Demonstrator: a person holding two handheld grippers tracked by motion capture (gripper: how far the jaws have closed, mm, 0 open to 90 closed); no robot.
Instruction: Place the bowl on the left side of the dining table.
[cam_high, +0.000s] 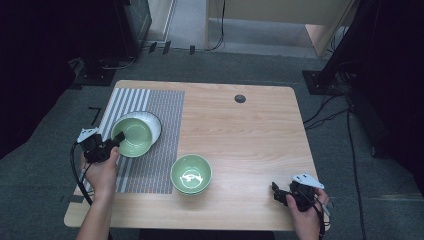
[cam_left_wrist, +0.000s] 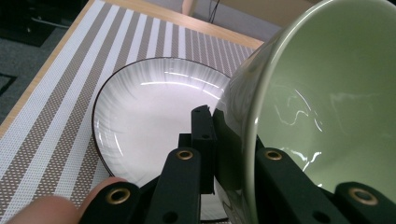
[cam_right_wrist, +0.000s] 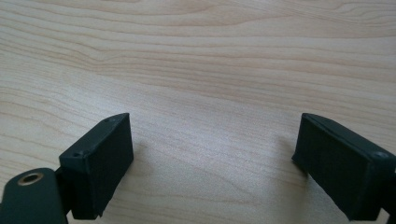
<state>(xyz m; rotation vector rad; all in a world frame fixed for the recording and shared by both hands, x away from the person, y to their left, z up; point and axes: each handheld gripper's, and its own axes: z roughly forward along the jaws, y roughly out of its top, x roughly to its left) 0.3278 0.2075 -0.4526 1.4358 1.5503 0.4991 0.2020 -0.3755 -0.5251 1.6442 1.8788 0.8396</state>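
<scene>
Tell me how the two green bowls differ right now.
The held green bowl is clamped at its rim by the left gripper and tilted over the white plate; the free green bowl stands upright and untouched on the bare table. Both share a glossy pale green glaze.

1. I see a light wooden table (cam_high: 250, 130) standing on grey carpet (cam_high: 210, 67).
2. Black cables (cam_high: 330, 117) trail across the floor at right.
3. Dark equipment fills both far corners, dimly lit.
</scene>
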